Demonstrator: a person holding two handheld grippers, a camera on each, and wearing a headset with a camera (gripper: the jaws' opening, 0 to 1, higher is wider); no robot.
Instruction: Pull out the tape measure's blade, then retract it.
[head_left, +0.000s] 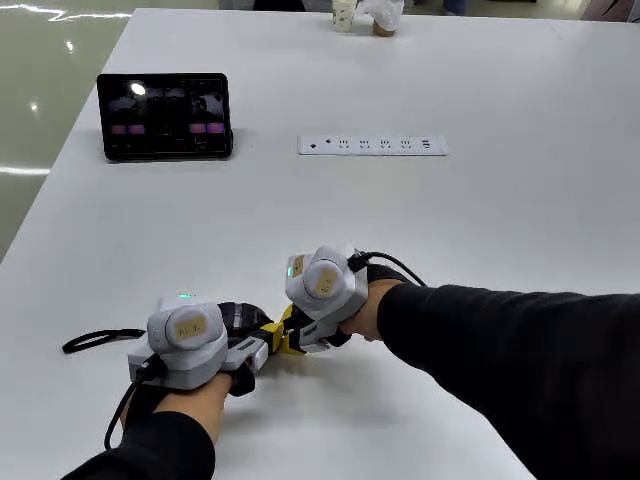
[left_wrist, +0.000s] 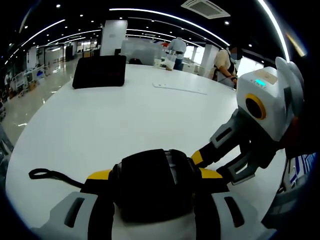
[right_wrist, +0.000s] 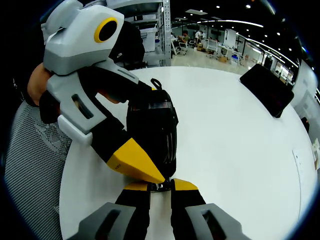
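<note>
Holding the tape measure (left_wrist: 152, 192) by its black case, the left claw (left_wrist: 152, 172) is clamped on both sides of it, at the near part of the counter (head_left: 450, 220); I can't tell if the case rests on it or is just above. The right claw (right_wrist: 161, 186) is pinched together right at the case mouth, seemingly on the blade hook (right_wrist: 161, 188), which is tiny and hard to confirm. No blade length is showing, so by my read the pull hasn't started.

Risks:
- The hook is thin, with little to bite on, so a fast or off-axis pull could slip it free.
- The case could twist in the left claw if the pull isn't in line with the mouth.
- Letting go of the blade at full reach could make it snap back and whip.
- The wrist strap (head_left: 95, 340) trails loose on the counter and could snag.
</note>
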